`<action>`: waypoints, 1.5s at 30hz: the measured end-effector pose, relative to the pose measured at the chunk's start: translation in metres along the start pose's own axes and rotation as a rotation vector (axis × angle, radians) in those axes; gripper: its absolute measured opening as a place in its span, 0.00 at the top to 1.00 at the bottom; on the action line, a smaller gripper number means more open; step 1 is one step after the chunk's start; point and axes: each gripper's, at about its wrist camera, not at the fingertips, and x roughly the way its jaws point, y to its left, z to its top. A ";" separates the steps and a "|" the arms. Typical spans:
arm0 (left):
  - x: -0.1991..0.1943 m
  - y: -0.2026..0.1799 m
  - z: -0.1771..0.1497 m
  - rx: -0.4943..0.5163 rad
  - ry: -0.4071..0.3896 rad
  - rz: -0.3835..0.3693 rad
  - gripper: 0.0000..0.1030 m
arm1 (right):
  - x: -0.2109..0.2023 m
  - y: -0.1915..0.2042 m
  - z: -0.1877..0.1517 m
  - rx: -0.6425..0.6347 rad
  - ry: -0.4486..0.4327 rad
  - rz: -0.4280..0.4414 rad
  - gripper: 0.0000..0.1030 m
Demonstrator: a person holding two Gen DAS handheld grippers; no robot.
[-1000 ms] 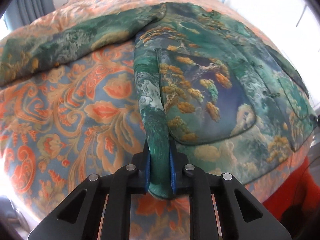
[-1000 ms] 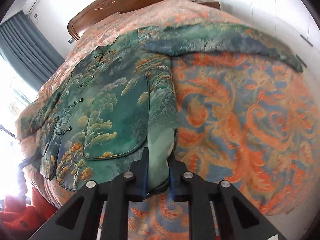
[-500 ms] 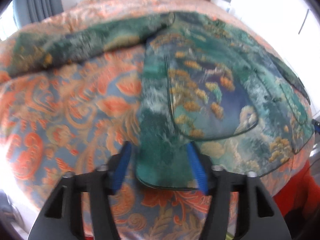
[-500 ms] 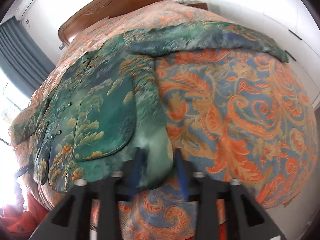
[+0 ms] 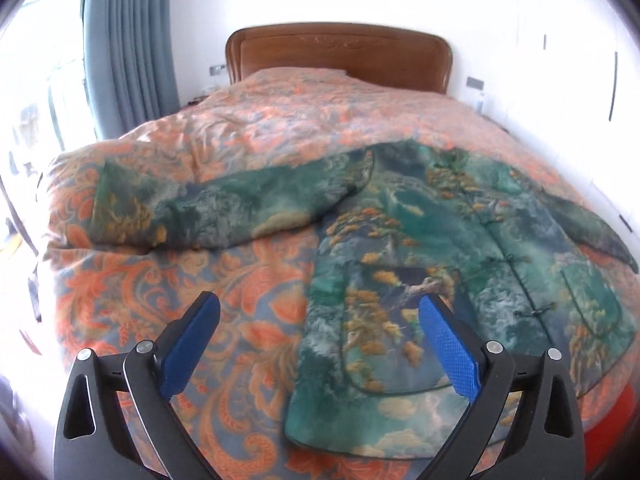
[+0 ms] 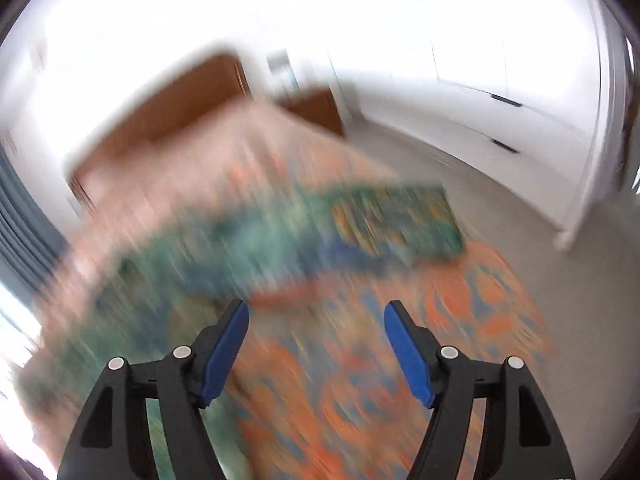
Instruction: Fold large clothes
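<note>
A green jacket (image 5: 440, 248) with a gold and blue landscape print lies flat on the bed, front up, its left sleeve (image 5: 224, 208) stretched out to the left. My left gripper (image 5: 320, 316) is open and empty, raised above the jacket's lower left hem. My right gripper (image 6: 316, 320) is open and empty above the bed. The right wrist view is heavily blurred; it shows the jacket's right sleeve (image 6: 400, 220) as a green smear ahead.
The bed is covered by an orange and blue floral quilt (image 5: 140, 300). A wooden headboard (image 5: 340, 56) stands at the far end. Grey curtains (image 5: 128, 40) hang at the left. White wardrobe doors (image 6: 500, 80) and the floor (image 6: 540, 208) lie to the right of the bed.
Both grippers opened and let go of the jacket's bottom hem, then lifted and pulled back. The hem now lies flat on the quilt. The right gripper is moving fast.
</note>
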 end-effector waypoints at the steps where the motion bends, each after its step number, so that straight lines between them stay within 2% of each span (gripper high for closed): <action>1: -0.002 -0.002 -0.001 -0.004 -0.001 -0.009 0.03 | 0.001 -0.007 0.006 0.037 -0.020 0.035 0.26; 2: -0.002 -0.004 -0.002 -0.009 -0.001 -0.016 0.03 | 0.008 -0.019 0.014 0.093 -0.024 0.071 0.25; 4: -0.002 -0.008 -0.005 -0.017 0.017 -0.030 0.03 | 0.027 -0.041 0.018 0.195 -0.002 0.085 0.25; 8: 0.002 -0.019 -0.010 0.033 0.088 -0.067 0.03 | 0.066 -0.075 0.007 0.352 0.047 0.092 0.25; 10: 0.001 -0.023 -0.012 0.049 0.103 -0.071 0.03 | 0.087 -0.095 0.000 0.454 0.062 0.130 0.25; 13: -0.002 -0.026 -0.012 0.049 0.099 -0.093 0.02 | 0.110 -0.118 -0.012 0.612 0.043 0.138 0.25; 16: -0.006 -0.028 -0.009 0.039 0.090 -0.079 0.02 | 0.130 -0.136 -0.018 0.725 0.019 0.121 0.25; 18: -0.007 -0.028 -0.007 0.032 0.087 -0.076 0.02 | 0.142 -0.141 -0.016 0.757 -0.008 0.105 0.25; 21: -0.003 -0.027 -0.007 0.021 0.099 -0.068 0.02 | 0.163 -0.144 -0.008 0.764 -0.003 0.066 0.26; 22: -0.001 -0.027 -0.008 0.017 0.109 -0.066 0.02 | 0.169 -0.143 -0.004 0.758 -0.016 0.046 0.34; 23: 0.002 -0.025 -0.009 0.013 0.121 -0.062 0.02 | 0.172 -0.143 0.000 0.748 -0.026 0.039 0.56; 24: 0.004 -0.024 -0.010 0.009 0.130 -0.061 0.02 | 0.177 -0.140 0.006 0.716 -0.023 0.018 0.65; 25: 0.006 -0.022 -0.011 0.002 0.136 -0.062 0.02 | 0.178 -0.135 0.013 0.671 -0.024 -0.025 0.83; 26: 0.007 -0.020 -0.012 -0.009 0.140 -0.066 0.02 | 0.175 -0.128 0.019 0.627 -0.043 -0.059 0.86; 28: 0.010 -0.017 -0.013 -0.025 0.142 -0.073 0.02 | 0.162 -0.102 0.035 0.511 -0.095 -0.086 0.88; 30: 0.014 -0.015 -0.014 -0.037 0.148 -0.084 0.02 | 0.144 -0.056 0.056 0.345 -0.145 -0.076 0.88; 32: 0.018 -0.015 -0.015 -0.048 0.157 -0.099 0.02 | 0.127 -0.010 0.072 0.224 -0.170 -0.020 0.88; 37: 0.017 -0.015 -0.020 -0.080 0.151 -0.144 0.02 | 0.094 0.144 0.093 -0.082 -0.210 0.126 0.88; 40: 0.013 -0.012 -0.025 -0.079 0.140 -0.141 0.02 | 0.097 0.222 0.083 -0.207 -0.194 0.179 0.88; 43: 0.010 -0.004 -0.029 -0.098 0.141 -0.138 0.02 | 0.121 0.309 0.047 -0.338 -0.137 0.216 0.88; 45: 0.008 0.004 -0.032 -0.120 0.143 -0.139 0.02 | 0.141 0.351 0.019 -0.411 -0.103 0.221 0.88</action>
